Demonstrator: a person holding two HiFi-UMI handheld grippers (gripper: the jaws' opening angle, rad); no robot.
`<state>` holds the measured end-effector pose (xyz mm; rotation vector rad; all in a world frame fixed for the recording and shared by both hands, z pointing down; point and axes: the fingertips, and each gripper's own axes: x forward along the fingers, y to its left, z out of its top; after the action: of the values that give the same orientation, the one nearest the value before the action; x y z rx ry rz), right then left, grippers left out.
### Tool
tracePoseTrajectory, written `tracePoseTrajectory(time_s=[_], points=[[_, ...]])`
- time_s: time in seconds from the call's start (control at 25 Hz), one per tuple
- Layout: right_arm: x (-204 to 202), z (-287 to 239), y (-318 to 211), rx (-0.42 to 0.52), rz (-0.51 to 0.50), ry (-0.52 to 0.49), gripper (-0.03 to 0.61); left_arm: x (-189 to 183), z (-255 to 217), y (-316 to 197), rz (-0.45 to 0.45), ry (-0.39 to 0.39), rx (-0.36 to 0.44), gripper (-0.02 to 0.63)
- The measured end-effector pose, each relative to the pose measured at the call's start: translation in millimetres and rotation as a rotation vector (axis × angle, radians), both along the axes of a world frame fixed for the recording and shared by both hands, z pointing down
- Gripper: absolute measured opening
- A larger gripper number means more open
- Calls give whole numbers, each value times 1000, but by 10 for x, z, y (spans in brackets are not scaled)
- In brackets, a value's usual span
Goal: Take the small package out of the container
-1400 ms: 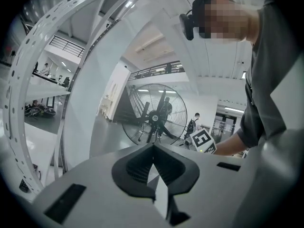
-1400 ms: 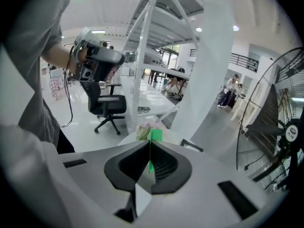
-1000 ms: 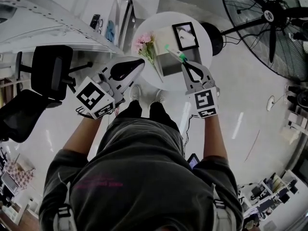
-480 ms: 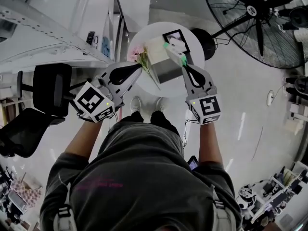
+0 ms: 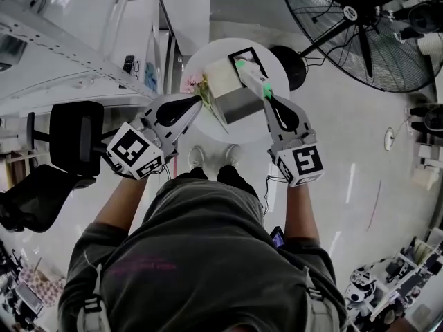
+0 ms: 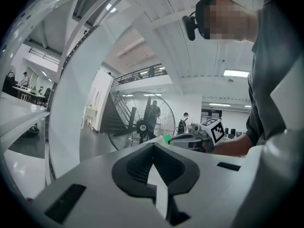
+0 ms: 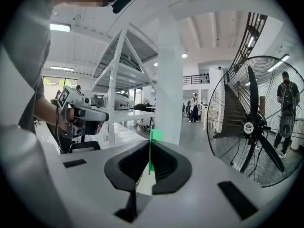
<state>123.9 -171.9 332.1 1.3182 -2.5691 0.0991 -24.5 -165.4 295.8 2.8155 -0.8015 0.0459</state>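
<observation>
Both jaws of the right gripper (image 7: 150,148) are pressed together on the package (image 5: 252,78), whose thin green edge is seen running up the seam between them. The package is held in the air above the far right corner of the container (image 5: 235,106), clear of its opening. Against a second ago, it is carried slightly further from the container, toward the frame (image 5: 247,52) behind it. The lifting-out is therefore judged all but done, and only a spot for setting the package down is left to be chosen. The left gripper (image 6: 153,148) is closed tip to tip, and nothing is seen reaching past its jaws. Its tip is laid against the container's left edge, beside the flowers (image 5: 194,83); whether that edge is pinched cannot be told. The container is seen standing on the table (image 5: 208,54).
</observation>
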Motion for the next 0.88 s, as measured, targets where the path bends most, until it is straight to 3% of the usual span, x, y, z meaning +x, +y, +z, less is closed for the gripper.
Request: tracePoseTrajectory(time_s=[0.88], points=[[81, -273, 83, 13, -47, -72, 25, 279, 108, 37, 3, -3, -35, 15]])
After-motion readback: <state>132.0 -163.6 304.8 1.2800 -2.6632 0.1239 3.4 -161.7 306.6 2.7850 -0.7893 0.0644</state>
